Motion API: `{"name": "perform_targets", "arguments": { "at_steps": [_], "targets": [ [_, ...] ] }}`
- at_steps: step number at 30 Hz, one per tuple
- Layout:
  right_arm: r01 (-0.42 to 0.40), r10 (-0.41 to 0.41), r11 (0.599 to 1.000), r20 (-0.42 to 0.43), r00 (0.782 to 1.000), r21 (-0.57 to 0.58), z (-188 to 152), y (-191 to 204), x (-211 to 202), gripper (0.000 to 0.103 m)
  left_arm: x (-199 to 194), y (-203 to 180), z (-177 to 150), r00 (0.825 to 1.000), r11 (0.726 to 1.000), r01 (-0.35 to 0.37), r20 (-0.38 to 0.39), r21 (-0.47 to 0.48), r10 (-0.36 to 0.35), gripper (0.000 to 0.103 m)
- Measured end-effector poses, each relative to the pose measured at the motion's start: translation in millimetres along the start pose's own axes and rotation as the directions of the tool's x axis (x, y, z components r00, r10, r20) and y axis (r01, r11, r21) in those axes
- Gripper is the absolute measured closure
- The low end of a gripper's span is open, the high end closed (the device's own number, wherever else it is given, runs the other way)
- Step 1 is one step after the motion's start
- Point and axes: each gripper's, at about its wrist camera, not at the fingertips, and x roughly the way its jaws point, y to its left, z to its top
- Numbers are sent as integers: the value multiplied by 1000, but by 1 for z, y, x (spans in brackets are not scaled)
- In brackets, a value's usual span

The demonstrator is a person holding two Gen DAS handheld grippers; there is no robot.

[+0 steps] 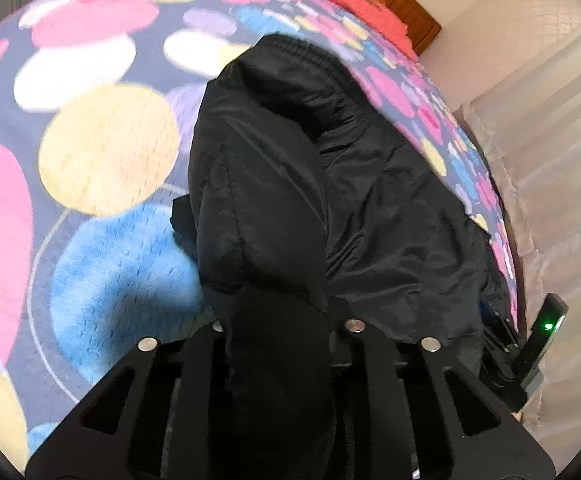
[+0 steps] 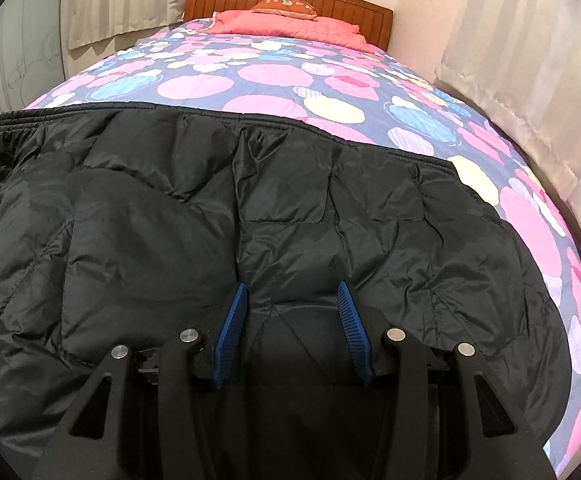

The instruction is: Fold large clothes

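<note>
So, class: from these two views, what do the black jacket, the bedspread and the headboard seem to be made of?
Jacket: probably nylon or polyester shell with padding; slight sheen, puffy stitched panels, fine creases.
Bedspread: soft matt woven or quilted cloth, likely cotton; printed coloured circles, visible weave up close.
Headboard: seemingly varnished wood; glossy reddish-brown, ribbed panels.

The puffy black quilted jacket (image 2: pixel 274 208) blocks the near end of the dotted bedspread (image 2: pixel 274 76); beyond its hem, bare bedspread runs toward the coral pillow (image 2: pixel 290 26) at the headboard edge.
</note>
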Motion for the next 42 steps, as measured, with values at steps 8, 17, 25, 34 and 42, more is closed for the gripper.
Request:
{"name": "perform_targets", "arguments": {
  "at_steps": [8,17,25,34,42],
  "targets": [
    [-80,79,995,23,997,56,2,-14,-3,48,-53,-87,7,992,990,49,112,133,-65,88],
    [-107,93,981,91,991,161,-2,-75,-35,37,-46,-214,-6,993,947,-12,118,320,-27,88],
    [-49,29,964,79,996,263,-19,-147,-41,37,21,-290,-40,997,895,-52,77,444,19,88],
    [11,-27,935,40,999,354,-41,-206,-42,37,104,-332,-78,999,886,-29,-10,463,39,88],
    [20,-27,925,12,1000,380,-53,-224,-35,37,130,-342,-104,998,856,-65,50,512,46,87]
  ]
}}
